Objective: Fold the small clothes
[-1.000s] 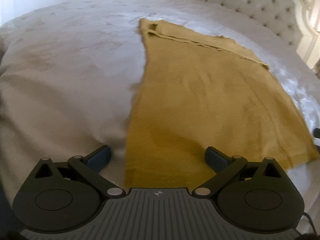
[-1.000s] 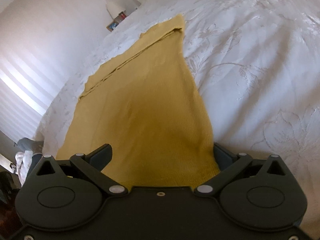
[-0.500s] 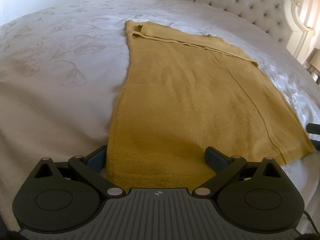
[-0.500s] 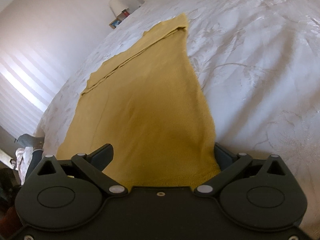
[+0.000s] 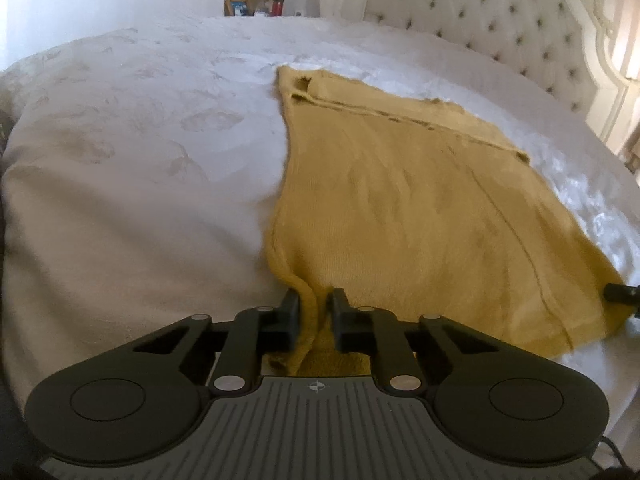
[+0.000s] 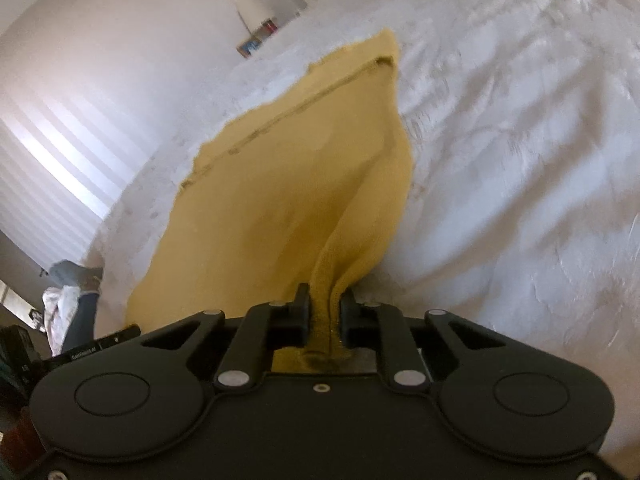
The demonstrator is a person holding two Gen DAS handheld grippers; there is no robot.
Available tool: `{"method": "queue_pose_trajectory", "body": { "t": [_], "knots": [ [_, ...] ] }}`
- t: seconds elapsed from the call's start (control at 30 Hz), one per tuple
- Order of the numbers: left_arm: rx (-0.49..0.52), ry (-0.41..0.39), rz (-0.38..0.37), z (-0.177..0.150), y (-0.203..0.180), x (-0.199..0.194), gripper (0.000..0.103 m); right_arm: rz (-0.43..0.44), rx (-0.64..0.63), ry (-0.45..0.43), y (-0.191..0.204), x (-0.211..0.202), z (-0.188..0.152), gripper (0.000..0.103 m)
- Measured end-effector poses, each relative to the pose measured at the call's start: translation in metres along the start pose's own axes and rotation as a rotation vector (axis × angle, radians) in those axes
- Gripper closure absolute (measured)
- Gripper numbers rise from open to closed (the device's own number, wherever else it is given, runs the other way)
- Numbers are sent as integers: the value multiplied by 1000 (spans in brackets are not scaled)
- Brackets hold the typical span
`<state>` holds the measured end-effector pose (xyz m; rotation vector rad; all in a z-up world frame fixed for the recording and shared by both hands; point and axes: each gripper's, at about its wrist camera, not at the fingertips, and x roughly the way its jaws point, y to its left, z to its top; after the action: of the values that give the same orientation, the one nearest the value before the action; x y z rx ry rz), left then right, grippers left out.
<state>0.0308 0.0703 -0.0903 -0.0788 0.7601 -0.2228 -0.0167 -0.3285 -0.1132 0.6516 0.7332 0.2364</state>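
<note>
A mustard-yellow knit garment [image 5: 404, 208] lies spread on the white bed, its far hem folded over. My left gripper [image 5: 314, 306] is shut on the garment's near left corner, the cloth bunched between the jaws. My right gripper [image 6: 324, 300] is shut on the near right corner of the same garment [image 6: 288, 184], which rises in a ridge from the jaws. The tip of the right gripper shows in the left wrist view [image 5: 620, 292] at the garment's right corner.
The white embroidered bedspread [image 5: 132, 168] surrounds the garment. A tufted headboard [image 5: 500, 12] stands at the back right. A nightstand with a lamp and frames [image 5: 260, 0] is behind the bed. A window with blinds [image 6: 44, 176] and floor clutter [image 6: 68, 304] lie beyond the bed's edge.
Both grippers were open astride the garment's near edge; now both have shut on its near corners, bunching the cloth. The right corner has lifted a little.
</note>
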Motion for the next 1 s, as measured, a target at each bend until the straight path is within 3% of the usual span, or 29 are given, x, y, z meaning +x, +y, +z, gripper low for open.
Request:
{"method": "queue_pose_trajectory", "body": {
  "t": [0.17,0.3,0.53,0.73,0.77,0.83,0.87,1.0],
  "knots": [
    [-2,-61,-9,4,-4,-16,89,40,-1,-120,1,-19,3,80],
    [-46,-86,-15,8,2,-26,89,23,-4,-160,3,-26,5,80],
    [-76,-39,30,8,16,-23,89,-153,-25,-46,11,-24,8,81],
    [-67,90,24,3,19,-3,86,-220,-82,85,17,-8,4,74],
    [-63,97,26,3,18,-1,82,-228,-76,95,15,-7,4,73],
    [-64,103,3,3,19,1,71,-247,-64,99,10,-7,3,55],
    [-61,106,-11,3,19,2,65,-256,-56,97,8,-7,3,51],
    [-23,108,-22,-1,14,4,58,-353,-52,52,6,-16,7,51]
  ]
}}
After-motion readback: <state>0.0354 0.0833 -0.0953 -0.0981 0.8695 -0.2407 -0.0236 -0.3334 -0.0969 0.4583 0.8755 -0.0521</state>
